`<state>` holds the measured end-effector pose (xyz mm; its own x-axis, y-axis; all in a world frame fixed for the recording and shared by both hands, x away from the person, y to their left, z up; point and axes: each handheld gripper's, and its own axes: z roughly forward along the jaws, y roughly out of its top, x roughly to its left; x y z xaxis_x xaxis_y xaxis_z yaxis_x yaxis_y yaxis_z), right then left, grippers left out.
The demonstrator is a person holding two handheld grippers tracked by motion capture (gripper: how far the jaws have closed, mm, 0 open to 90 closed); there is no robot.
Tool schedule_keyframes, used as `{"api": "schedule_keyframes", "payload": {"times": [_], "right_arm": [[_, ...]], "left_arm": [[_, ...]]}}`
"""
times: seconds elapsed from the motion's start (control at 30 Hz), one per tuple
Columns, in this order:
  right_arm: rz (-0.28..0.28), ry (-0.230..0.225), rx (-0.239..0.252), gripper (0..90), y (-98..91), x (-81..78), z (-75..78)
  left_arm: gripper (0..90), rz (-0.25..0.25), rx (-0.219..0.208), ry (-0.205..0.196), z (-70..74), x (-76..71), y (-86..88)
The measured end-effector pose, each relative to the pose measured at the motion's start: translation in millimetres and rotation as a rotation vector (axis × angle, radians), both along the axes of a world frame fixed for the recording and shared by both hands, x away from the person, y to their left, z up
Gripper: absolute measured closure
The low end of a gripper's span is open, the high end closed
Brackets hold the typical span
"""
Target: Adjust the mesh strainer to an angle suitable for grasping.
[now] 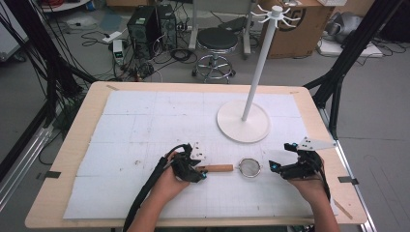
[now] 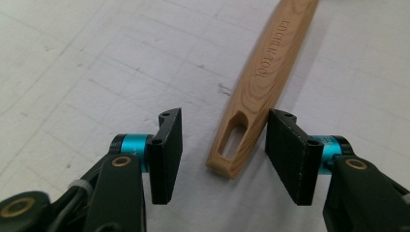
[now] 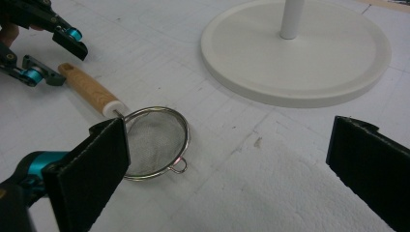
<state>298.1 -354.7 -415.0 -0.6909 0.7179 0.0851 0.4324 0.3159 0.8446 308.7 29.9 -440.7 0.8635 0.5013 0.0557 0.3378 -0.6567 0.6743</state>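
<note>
The left gripper stands part open with the end of the strainer's wooden handle between its pads, one pad close against the wood, no squeeze yet. The strainer lies flat on the white mat, long axis running left to right, mesh bowl at the right end. The right gripper gapes wide and empty just beyond that bowl.

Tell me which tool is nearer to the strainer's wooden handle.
Left. The left tool straddles the end of the wooden handle, jaws open on either side of it. The right tool sits apart, beyond the strainer's mesh bowl.
</note>
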Motion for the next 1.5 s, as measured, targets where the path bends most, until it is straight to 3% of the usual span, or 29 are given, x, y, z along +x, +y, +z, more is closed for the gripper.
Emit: {"api": "schedule_keyframes", "payload": {"times": [0.2, 0.5, 0.87, 1.2, 1.5], "right_arm": [[-0.002, 0.004, -0.001, 0.5, -0.4, 0.8, -0.5], [-0.001, 0.008, 0.001, 0.5, -0.7, 0.6, -0.7], [0.007, 0.012, -0.004, 0.5, 1.1, -0.3, -0.8], [0.015, 0.014, -0.010, 0.6, 4.7, 0.5, -1.5], [0.014, 0.022, -0.009, 0.5, 6.1, 2.7, -3.1]], "left_arm": [[48.3, 0.047, -0.033, 0.009, -1.9, 8.9, -0.8], [44.5, 0.057, -0.068, 0.015, 1.0, 11.7, 1.8], [35.8, 0.061, -0.238, 0.035, 23.0, 3.4, 51.0], [23.4, 0.060, -0.303, -0.004, 38.0, -6.1, 89.1], [12.0, 0.055, -0.337, -0.017, 46.5, -9.2, 109.8]]}}
